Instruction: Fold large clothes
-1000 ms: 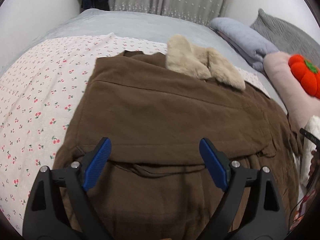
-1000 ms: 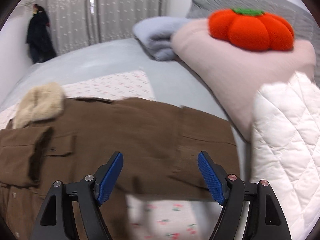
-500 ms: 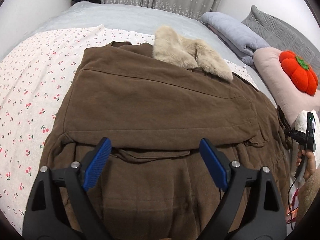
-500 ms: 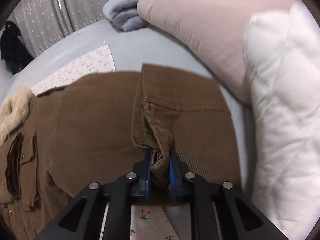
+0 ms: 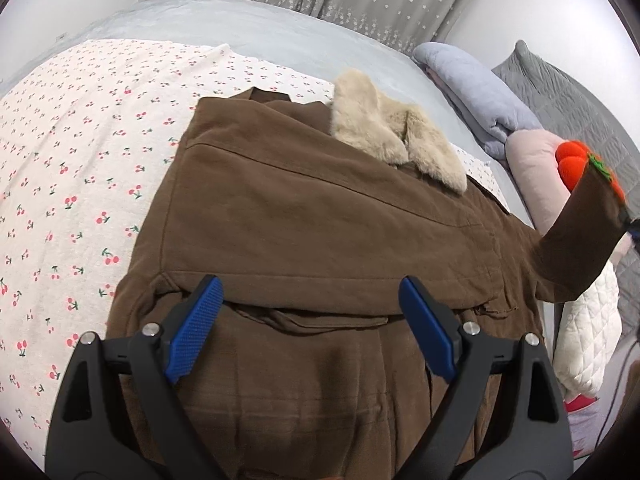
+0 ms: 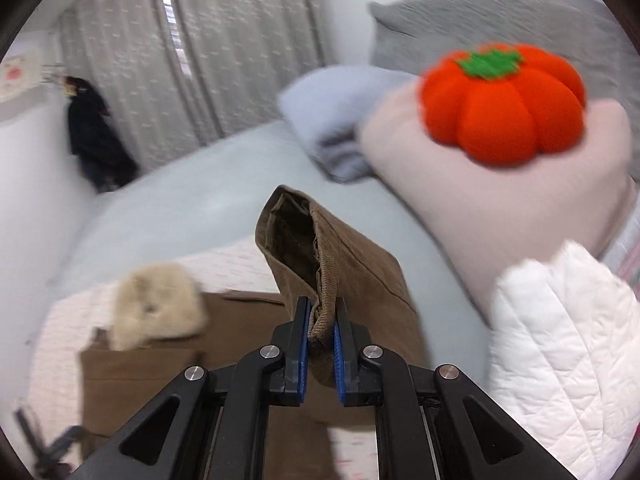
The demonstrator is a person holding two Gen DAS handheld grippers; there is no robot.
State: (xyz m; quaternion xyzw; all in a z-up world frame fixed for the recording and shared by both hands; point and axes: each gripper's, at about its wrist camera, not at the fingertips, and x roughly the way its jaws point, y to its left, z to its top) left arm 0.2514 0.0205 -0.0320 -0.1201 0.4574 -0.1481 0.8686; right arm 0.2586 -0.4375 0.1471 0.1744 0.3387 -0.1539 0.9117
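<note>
While my right tongs (image 6: 321,330) pinched the coat's sleeve cuff (image 6: 320,264) and my left tongs (image 5: 310,330) gaped, I feared slippage.

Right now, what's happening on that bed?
A person with two handheld grippers is folding a brown coat spread on the bed. The right gripper is shut on the sleeve cuff and holds it lifted off the bed. The left gripper hangs open over the coat's lower half, gripping nothing.
</note>
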